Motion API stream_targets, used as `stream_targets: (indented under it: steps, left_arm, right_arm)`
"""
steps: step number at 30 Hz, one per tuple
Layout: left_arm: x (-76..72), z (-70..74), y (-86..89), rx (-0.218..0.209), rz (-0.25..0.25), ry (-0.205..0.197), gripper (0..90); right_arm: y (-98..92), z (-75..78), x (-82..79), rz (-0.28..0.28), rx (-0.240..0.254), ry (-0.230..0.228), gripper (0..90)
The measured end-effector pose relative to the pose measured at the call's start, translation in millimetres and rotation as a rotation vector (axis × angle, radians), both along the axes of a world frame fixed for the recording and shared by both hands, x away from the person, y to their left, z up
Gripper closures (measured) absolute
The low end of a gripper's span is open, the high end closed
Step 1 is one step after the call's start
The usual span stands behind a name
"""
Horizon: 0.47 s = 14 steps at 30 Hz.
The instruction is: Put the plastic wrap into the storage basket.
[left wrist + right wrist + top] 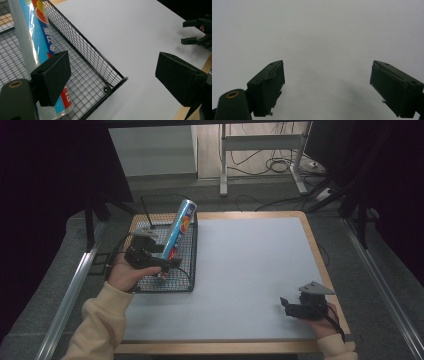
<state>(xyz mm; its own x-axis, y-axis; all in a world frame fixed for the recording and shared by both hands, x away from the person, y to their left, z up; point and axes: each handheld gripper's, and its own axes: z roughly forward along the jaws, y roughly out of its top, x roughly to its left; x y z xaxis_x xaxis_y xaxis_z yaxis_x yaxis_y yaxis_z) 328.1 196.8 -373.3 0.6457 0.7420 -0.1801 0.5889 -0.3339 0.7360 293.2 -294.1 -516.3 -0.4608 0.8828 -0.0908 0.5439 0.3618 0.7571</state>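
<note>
Right, the worktop (250,270) lay bare and grey across most of its width, with the wire basket (187,285) parked at its far left corner. In that basket the foil-wrapped tube (179,227) stood tilted, its foot on the mesh floor and its top leaning on the far rim. The left gripper (167,263) hung over the basket's near end, jaws spread wide, one pad just in front of the tube's lower end but not clamped on it. The right gripper (287,305) rested near the worktop's near right corner, jaws spread over nothing. It looked like the tube had been dropped in and let go; the next move would call for drawing the left gripper clear without nudging the tube.
</note>
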Motion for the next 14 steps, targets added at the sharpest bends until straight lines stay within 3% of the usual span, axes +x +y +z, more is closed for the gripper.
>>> stream_targets:
  steps: [14]
  left_arm:
    - [-4.3,-5.0,7.1,-0.016,0.006,0.004,12.8]
  right_arm:
    - [0.9,-0.7,0.9,0.004,-0.004,0.001,12.5]
